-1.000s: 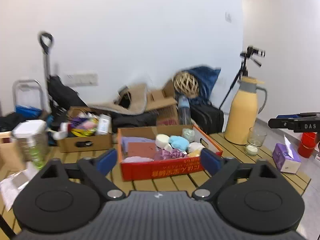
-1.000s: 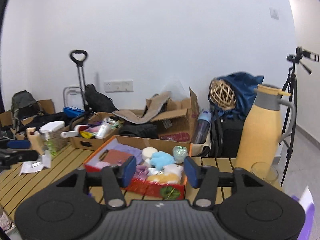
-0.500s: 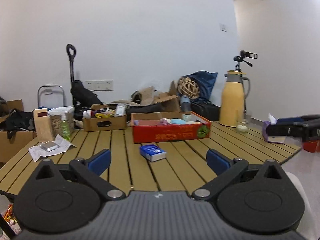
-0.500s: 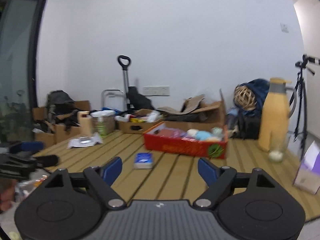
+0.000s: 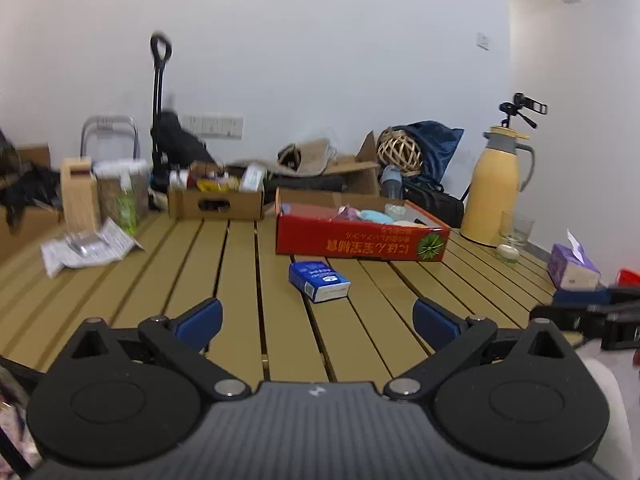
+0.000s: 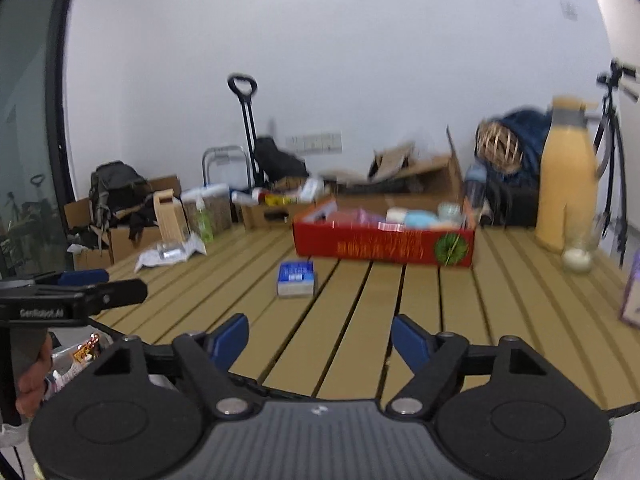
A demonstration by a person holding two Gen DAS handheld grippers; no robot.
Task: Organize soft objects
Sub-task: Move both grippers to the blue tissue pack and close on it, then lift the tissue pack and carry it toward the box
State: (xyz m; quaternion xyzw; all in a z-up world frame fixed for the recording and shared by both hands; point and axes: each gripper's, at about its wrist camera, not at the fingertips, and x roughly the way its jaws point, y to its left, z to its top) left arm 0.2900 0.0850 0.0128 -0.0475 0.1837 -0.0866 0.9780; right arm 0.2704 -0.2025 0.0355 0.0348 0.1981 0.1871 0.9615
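I see a blue tissue pack point(image 5: 319, 281) mid-table; red box point(image 5: 360, 240) holds soft items; both tongs, left gripper point(image 5: 317, 320) and right gripper point(image 6: 320, 338), gape empty.

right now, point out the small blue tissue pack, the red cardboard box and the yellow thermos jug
small blue tissue pack point(image 5: 319, 281), left wrist view, top face
red cardboard box point(image 5: 360, 242), left wrist view, front wall
yellow thermos jug point(image 5: 494, 196), left wrist view, body

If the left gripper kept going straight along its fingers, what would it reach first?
Probably the blue packet, lying on the slatted table just ahead of the open left gripper; the red box sits behind it. Depth is uncertain.
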